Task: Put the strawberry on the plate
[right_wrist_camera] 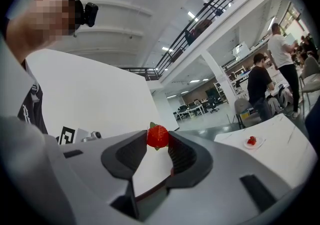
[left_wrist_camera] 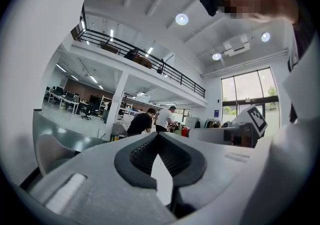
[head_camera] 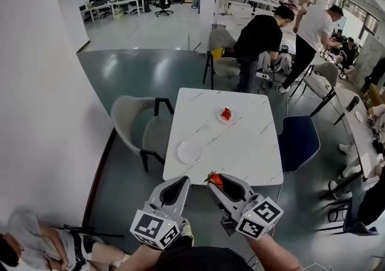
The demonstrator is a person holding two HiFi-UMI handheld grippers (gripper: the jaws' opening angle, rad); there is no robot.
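A red strawberry (head_camera: 215,179) with green leaves is pinched at the tips of my right gripper (head_camera: 219,177), which is held just off the near edge of the white marble table (head_camera: 240,149). The right gripper view shows the same strawberry (right_wrist_camera: 158,135) between the dark pads. An empty white plate (head_camera: 189,152) lies on the table's near left. A second plate (head_camera: 220,120) further back carries another strawberry (head_camera: 226,113). My left gripper (head_camera: 178,182) hangs beside the right one, jaws together with nothing in them (left_wrist_camera: 159,135).
A grey chair (head_camera: 138,125) stands at the table's left and a blue chair (head_camera: 299,141) at its right. Two people (head_camera: 258,41) stand behind the table. A white wall runs along the left; a person sits low at the bottom left (head_camera: 36,246).
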